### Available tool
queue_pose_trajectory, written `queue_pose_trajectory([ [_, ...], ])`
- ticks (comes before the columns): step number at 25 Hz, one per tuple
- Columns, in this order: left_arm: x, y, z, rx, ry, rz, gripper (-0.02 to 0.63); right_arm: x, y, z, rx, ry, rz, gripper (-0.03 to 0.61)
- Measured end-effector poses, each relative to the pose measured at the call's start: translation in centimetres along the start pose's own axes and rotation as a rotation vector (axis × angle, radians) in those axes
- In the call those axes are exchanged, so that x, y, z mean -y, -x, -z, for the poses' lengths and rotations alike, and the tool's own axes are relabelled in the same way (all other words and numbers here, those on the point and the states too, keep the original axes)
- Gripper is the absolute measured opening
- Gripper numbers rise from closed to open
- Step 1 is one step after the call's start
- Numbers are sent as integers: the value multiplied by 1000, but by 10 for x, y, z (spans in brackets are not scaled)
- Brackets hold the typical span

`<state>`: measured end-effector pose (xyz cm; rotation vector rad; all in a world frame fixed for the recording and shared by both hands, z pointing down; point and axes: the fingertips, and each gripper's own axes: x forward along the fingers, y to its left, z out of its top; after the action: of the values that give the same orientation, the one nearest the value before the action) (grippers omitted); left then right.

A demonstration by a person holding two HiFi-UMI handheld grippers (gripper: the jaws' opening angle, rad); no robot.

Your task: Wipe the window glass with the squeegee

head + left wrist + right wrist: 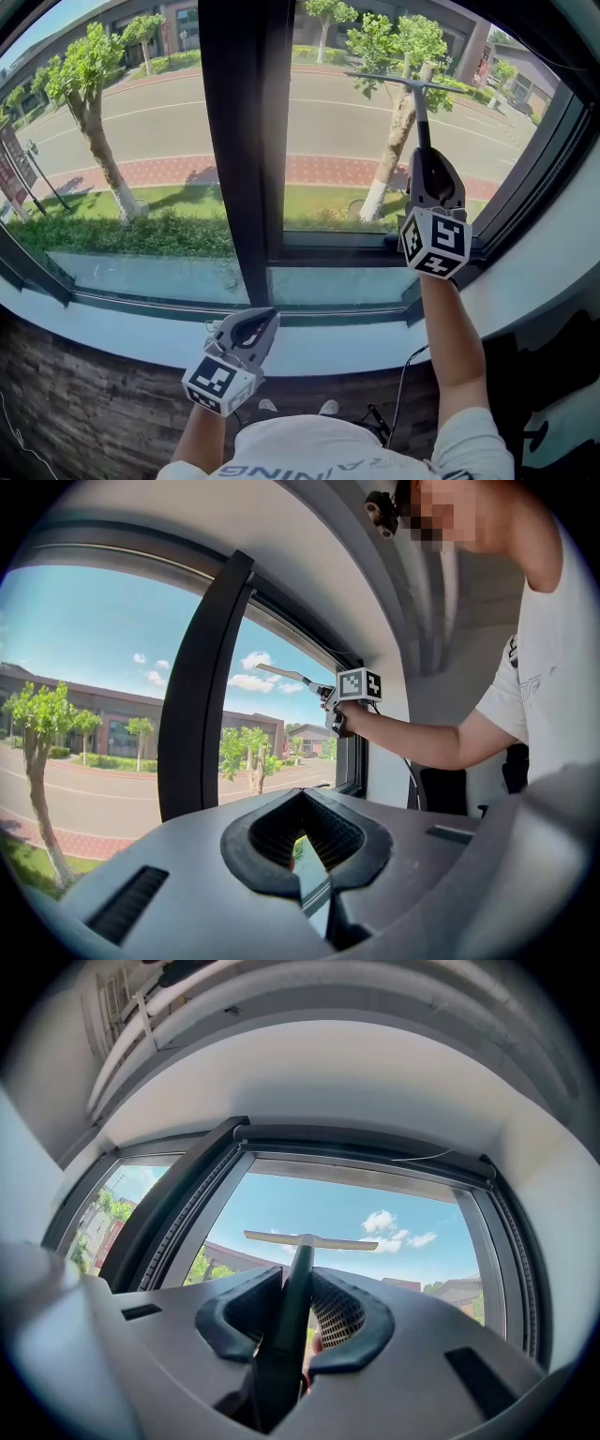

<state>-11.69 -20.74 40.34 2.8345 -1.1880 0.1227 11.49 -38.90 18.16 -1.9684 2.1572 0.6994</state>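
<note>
Before right glass (342,122), right gripper (423,157) clamps squeegee (419,114) by handle, blade up high; left gripper (255,326) low over sill (131,323), jaws together, nothing between

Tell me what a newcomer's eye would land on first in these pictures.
The squeegee, held up before the right-hand window pane, its handle clamped in the right gripper and its blade across the top. Next, the broad dark mullion that splits the sunny street view down the middle. The left gripper sits low by the sill, jaws shut on nothing.
</note>
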Motion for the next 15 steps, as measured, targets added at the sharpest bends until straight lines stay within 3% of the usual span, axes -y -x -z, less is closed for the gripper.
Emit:
queue_pose_trajectory([
  [15,-3,-3,3,-13,-3,-6,17,-18,37,67,-96,-71,24,100],
])
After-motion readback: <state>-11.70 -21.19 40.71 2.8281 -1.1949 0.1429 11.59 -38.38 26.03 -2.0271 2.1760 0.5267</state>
